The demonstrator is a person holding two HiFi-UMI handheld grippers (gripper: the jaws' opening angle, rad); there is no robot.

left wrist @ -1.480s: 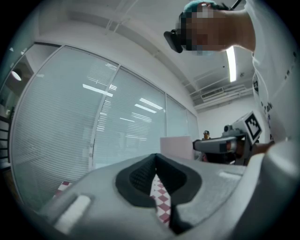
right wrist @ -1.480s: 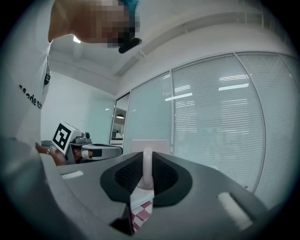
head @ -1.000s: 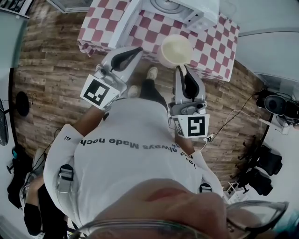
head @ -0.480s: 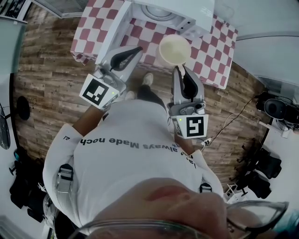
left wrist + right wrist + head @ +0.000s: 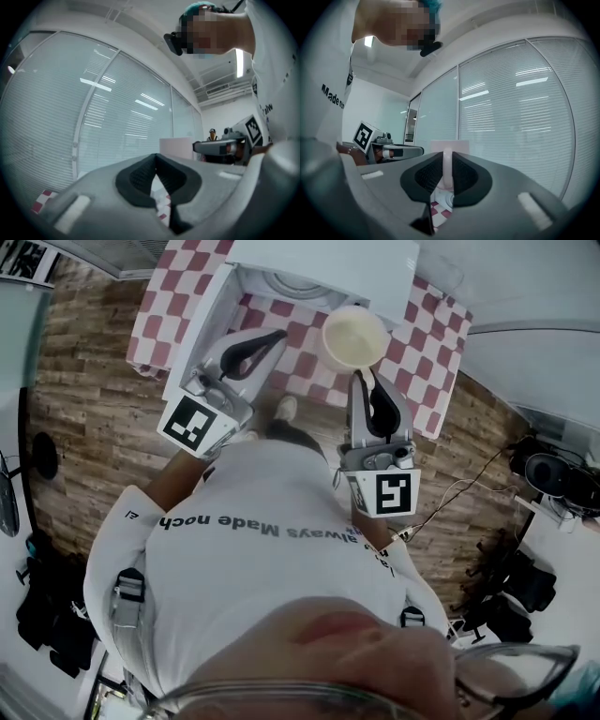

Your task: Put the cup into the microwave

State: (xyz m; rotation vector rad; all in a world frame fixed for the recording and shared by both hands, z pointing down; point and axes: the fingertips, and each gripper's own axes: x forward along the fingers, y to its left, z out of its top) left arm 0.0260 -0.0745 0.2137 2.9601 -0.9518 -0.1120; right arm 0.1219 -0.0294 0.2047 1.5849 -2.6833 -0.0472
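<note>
A pale cream cup [image 5: 354, 337] hangs over the red-and-white checked table [image 5: 424, 343], just in front of the white microwave [image 5: 323, 257]. The microwave's door [image 5: 200, 332] stands open to the left and its round turntable [image 5: 298, 283] shows inside. My right gripper [image 5: 360, 375] is shut on the cup's handle [image 5: 446, 169], which is pinched between the dark pads. The cup's body [image 5: 450, 146] stands beyond the jaws. My left gripper [image 5: 277, 337] is shut with nothing in it, close to the open door. Its pads [image 5: 140, 176] meet at the tips.
The table stands on a wooden plank floor [image 5: 84, 381]. Dark equipment and cables [image 5: 553, 465] lie at the right, black bags [image 5: 47, 615] at the lower left. Glass partitions with blinds [image 5: 520, 122] fill both gripper views.
The person has stepped closer to the table, so more of the microwave and its open door shows. Both grippers and the held cup have come nearer the microwave's opening.
</note>
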